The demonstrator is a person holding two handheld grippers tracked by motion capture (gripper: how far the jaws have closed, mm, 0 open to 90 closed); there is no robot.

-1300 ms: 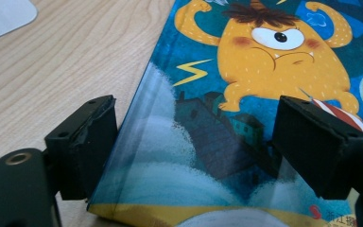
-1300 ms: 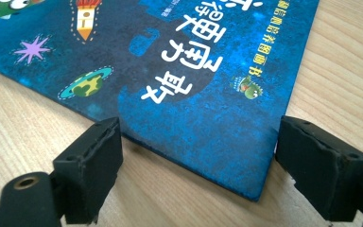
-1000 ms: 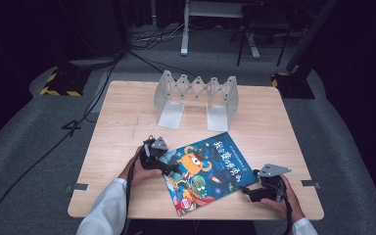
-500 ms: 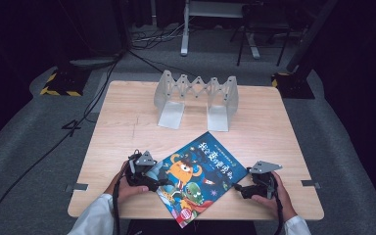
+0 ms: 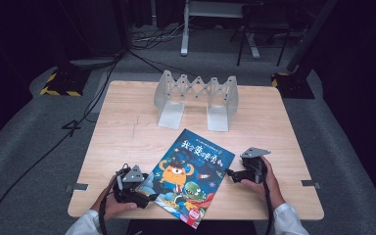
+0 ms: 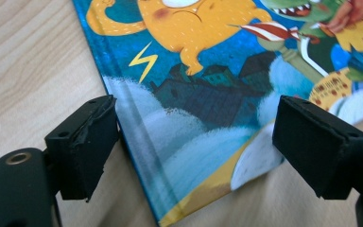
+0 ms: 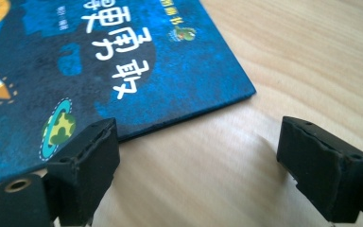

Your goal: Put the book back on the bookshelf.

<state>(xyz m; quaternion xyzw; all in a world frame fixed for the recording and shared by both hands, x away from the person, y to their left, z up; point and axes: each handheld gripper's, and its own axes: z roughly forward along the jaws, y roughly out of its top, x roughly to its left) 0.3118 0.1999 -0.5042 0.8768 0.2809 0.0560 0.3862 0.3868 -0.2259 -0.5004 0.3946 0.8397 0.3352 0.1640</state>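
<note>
Left gripper (image 5: 149, 197), held low at the lower left of the high view, has its jaws spread wide astride the near corner of a picture book (image 5: 191, 176); one jaw sits against the book's spine edge in the left gripper view. Right gripper (image 5: 229, 173), lower right, is also spread, empty, just beside the book's right edge. Between them the book lies flat and skewed on the wooden worktop (image 5: 127, 132). Farther up the frame stands a grey accordion book rack (image 5: 196, 98), well apart.
</note>
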